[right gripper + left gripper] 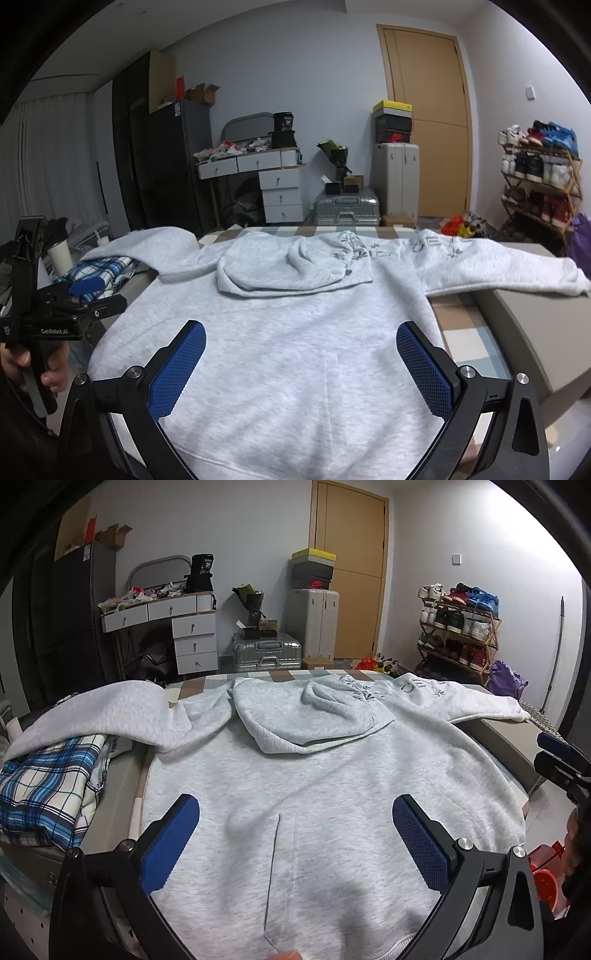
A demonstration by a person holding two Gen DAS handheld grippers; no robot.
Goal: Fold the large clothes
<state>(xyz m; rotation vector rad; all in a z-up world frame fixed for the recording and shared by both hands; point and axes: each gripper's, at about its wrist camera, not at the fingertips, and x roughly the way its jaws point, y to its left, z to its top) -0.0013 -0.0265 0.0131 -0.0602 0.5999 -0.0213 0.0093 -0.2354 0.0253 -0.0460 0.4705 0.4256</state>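
A light grey hoodie [314, 775] [280, 332] lies spread flat on the bed, hood [310, 716] [291, 269] folded down over its back, both sleeves stretched out to the sides. My left gripper [295, 812] hovers open above the lower body of the hoodie, near its kangaroo pocket seam, with nothing between its blue pads [170, 845]. My right gripper [301, 339] is likewise open over the lower body. The right gripper also shows at the far right edge of the left wrist view [561, 764], and the left gripper [85, 291] at the left of the right wrist view, held by a hand.
A blue plaid garment [51, 786] [99, 273] lies on the bed's left side under the left sleeve. The bed's padded edge [532, 325] runs on the right. Behind stand a dresser [184, 627], suitcases [269, 653], a door and a shoe rack [461, 631].
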